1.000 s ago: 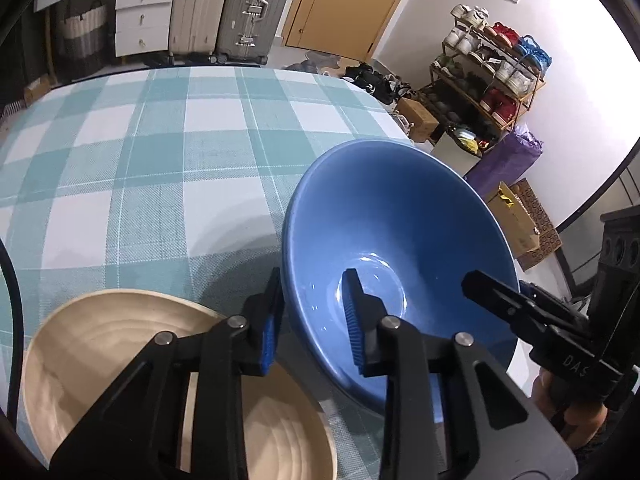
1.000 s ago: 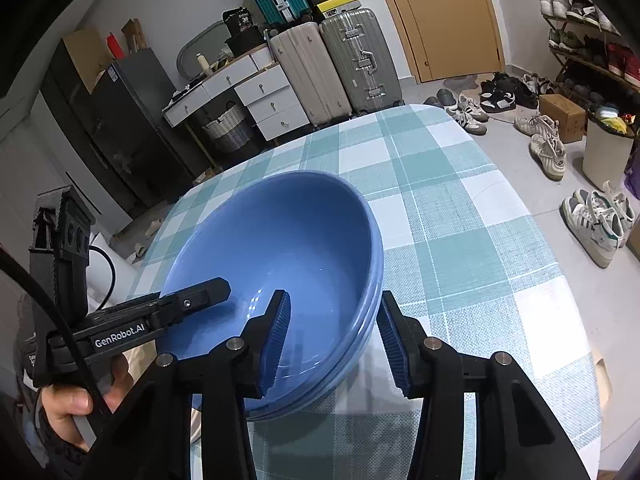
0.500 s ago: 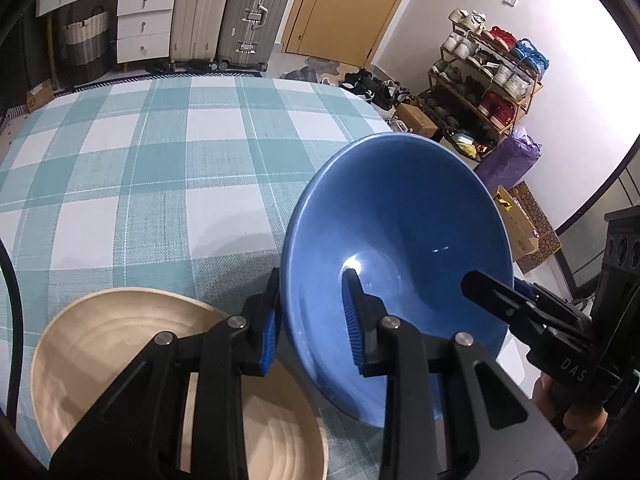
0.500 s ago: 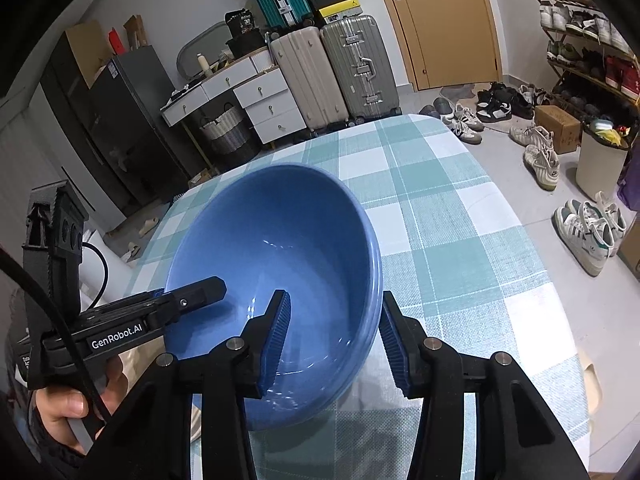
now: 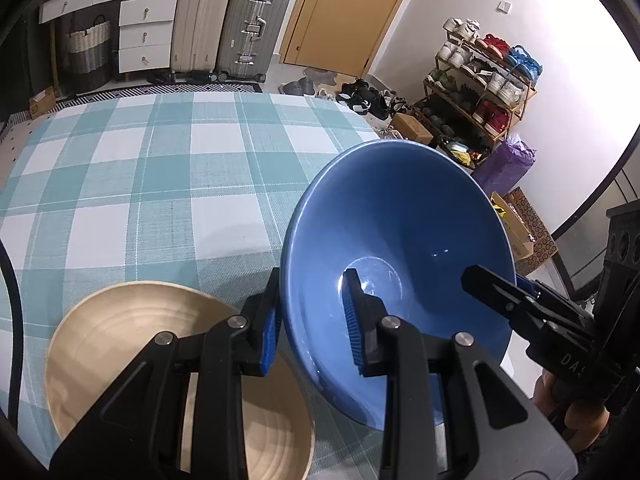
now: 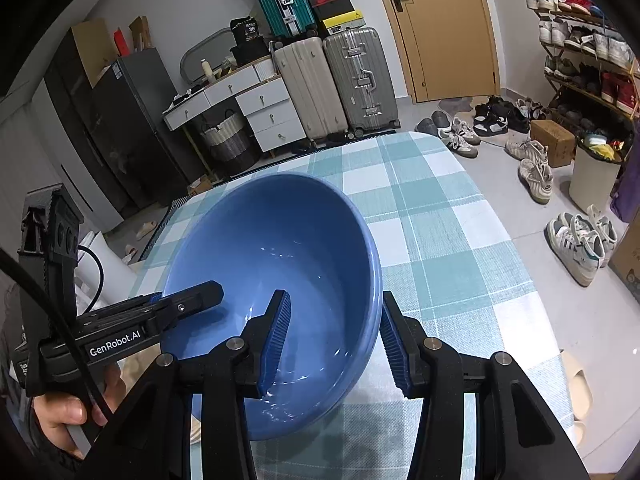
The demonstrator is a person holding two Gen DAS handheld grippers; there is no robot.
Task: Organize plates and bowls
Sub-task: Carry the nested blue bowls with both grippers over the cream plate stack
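A large blue bowl [image 5: 400, 248] is held tilted above the checked table [image 5: 160, 168]. My left gripper [image 5: 310, 320] is shut on the bowl's near rim, one finger inside and one outside. My right gripper [image 6: 334, 338] straddles the opposite rim of the blue bowl [image 6: 280, 264]; its jaws stand wide and the outer pad shows a gap to the rim. The right gripper also shows in the left wrist view [image 5: 520, 304], and the left gripper shows in the right wrist view [image 6: 188, 300]. A beige wooden bowl [image 5: 132, 344] rests on the table under my left gripper.
The table's right edge [image 6: 500, 240] drops to a floor with shoes [image 6: 576, 244]. Suitcases [image 5: 228, 24] and drawers [image 5: 144, 36] stand beyond the far edge. A shoe rack [image 5: 480, 80] stands at the right wall.
The blue bowl has lifted off the table and tilted up, held at its rim by my left gripper. Both grippers rose with it.
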